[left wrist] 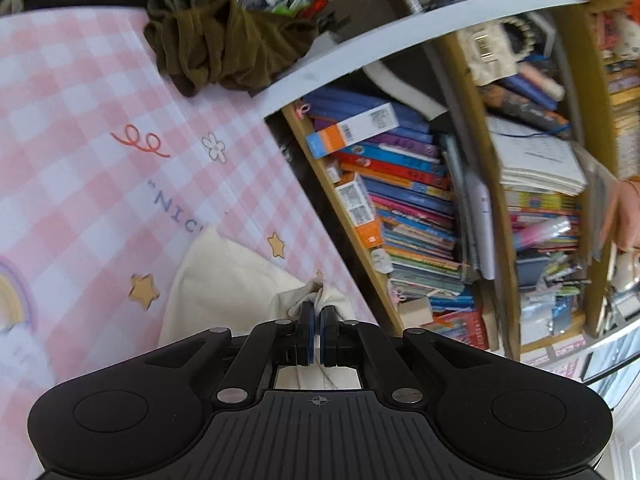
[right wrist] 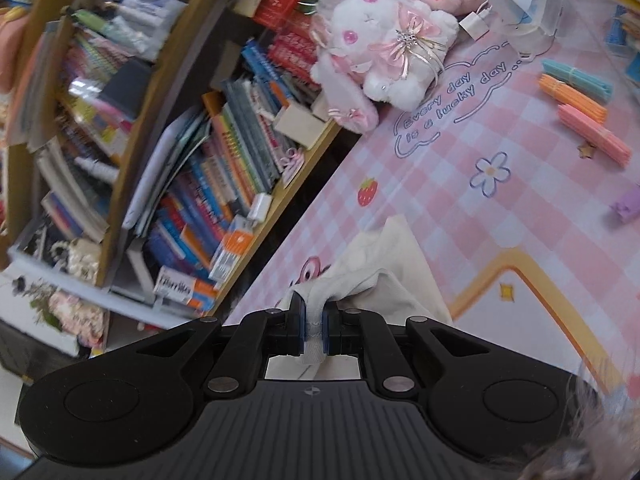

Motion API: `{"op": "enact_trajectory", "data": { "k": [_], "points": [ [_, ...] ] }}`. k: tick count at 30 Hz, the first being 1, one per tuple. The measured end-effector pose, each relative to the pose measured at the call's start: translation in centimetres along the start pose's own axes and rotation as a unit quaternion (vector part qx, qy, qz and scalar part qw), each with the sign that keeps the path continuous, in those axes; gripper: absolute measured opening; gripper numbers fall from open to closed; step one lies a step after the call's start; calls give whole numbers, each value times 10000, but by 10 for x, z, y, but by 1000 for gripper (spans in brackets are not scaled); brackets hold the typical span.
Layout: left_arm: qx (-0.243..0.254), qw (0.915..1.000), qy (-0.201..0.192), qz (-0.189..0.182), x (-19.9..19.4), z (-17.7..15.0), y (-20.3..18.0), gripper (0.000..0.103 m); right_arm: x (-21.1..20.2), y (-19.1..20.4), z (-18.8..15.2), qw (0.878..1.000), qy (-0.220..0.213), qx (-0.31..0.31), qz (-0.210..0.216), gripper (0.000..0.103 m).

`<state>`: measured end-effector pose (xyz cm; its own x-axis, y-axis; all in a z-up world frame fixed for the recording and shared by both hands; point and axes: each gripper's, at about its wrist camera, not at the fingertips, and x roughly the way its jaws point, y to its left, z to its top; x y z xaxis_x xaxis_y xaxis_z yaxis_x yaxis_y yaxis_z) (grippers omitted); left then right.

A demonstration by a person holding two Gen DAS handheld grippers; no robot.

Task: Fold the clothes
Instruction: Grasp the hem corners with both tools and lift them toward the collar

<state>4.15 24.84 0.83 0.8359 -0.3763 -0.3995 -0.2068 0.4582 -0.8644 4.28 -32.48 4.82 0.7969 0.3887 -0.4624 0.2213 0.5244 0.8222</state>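
Note:
A cream-white garment [left wrist: 224,280] lies on the pink checked tablecloth [left wrist: 80,128], partly lifted. My left gripper [left wrist: 318,310] is shut on a bunched corner of it, which pokes out above the blue pads. In the right wrist view the same cream garment [right wrist: 392,272] trails off to the right over the cloth, and my right gripper [right wrist: 314,312] is shut on its white hemmed edge, which shows between the fingers. Most of the garment is hidden under the gripper bodies.
A crumpled olive-green garment [left wrist: 224,44] lies at the far side of the table. A packed bookshelf [left wrist: 420,208] stands beside the table edge. A white and pink plush toy [right wrist: 380,56], coloured stick bundles [right wrist: 576,96] and a clear container [right wrist: 528,4] sit on the cloth. A hand [left wrist: 628,216] shows at right.

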Motion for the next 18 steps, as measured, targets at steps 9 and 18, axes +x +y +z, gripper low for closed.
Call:
{"op": "enact_trajectory", "data": {
  "k": [9, 18],
  "points": [
    [-255, 9947, 435, 899, 60, 25, 37, 5, 87, -10, 22, 9929, 261, 48, -1163, 11],
    [1788, 9729, 431, 1404, 15, 37, -1, 17, 83, 37, 24, 9482, 421, -2377, -2064, 42]
  ]
}}
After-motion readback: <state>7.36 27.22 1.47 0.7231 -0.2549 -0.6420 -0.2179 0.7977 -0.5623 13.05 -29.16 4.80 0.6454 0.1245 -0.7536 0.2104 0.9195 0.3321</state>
